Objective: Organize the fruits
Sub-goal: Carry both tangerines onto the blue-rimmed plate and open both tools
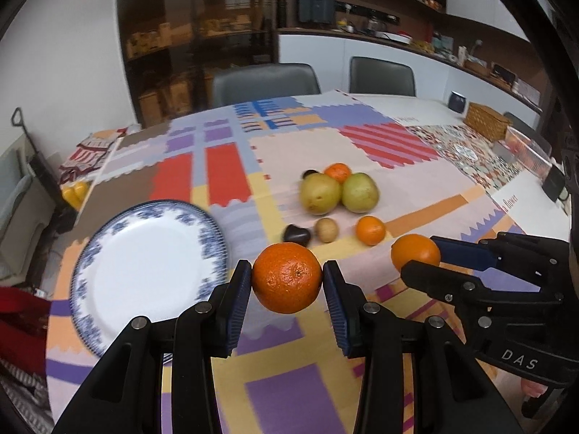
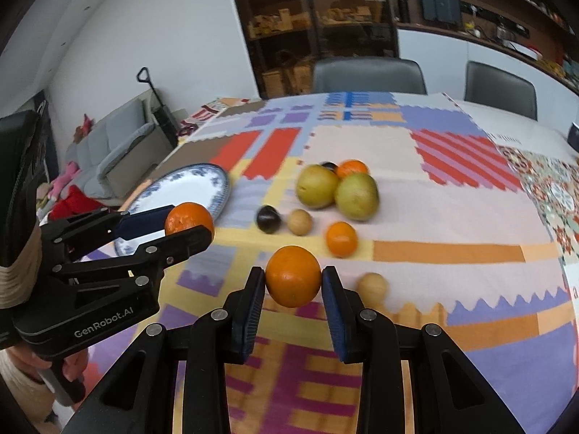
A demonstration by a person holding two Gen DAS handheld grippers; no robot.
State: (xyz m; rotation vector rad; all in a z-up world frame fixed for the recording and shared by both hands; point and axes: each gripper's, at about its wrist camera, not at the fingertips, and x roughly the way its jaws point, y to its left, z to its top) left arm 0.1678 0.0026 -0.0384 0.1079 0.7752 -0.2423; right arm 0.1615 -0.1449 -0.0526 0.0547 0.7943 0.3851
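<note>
My left gripper is shut on an orange mandarin, held above the patchwork tablecloth just right of a blue-rimmed white plate. My right gripper is shut on a second mandarin, also lifted off the cloth. Each gripper shows in the other's view: the right one at the right with its mandarin, the left one at the left with its own, before the plate. Farther back lie two green pears, loose mandarins, a dark plum and a small brown fruit.
Another small brown fruit lies right of my right gripper. Two grey chairs stand at the table's far side. A wicker basket and a dark mug sit far right. A hand holds the left gripper's handle.
</note>
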